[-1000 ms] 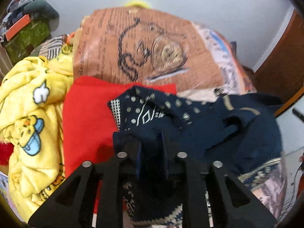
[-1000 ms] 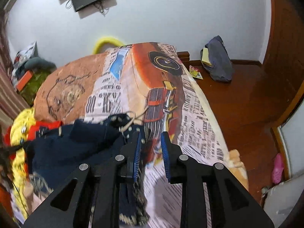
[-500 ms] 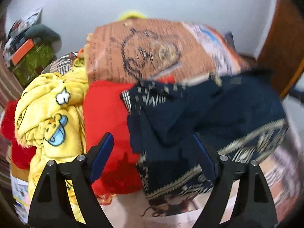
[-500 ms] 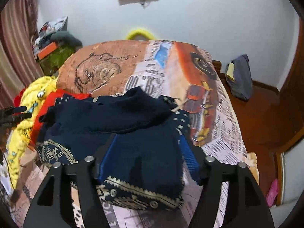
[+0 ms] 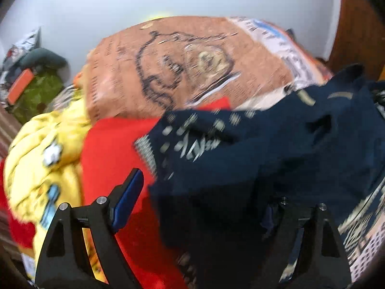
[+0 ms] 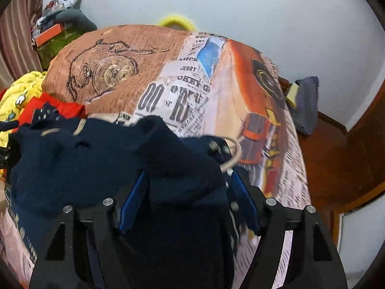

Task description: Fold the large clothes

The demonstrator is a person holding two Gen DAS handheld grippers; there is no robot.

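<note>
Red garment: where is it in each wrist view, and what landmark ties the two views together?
Left wrist: red garment lower left of centre, between the yellow blanket and the navy garment.
Right wrist: red garment small at the left edge, behind the navy garment.
Shared landmark: pocket-watch print on the bedspread.

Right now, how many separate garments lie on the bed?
3: the navy patterned garment nearest the cameras, a red one beside it, and a yellow cartoon-print one at the bed's left edge. More may hide underneath.

Even indoor light; left view motion-blurred, right sharper; fisheye edges dark, bent
</note>
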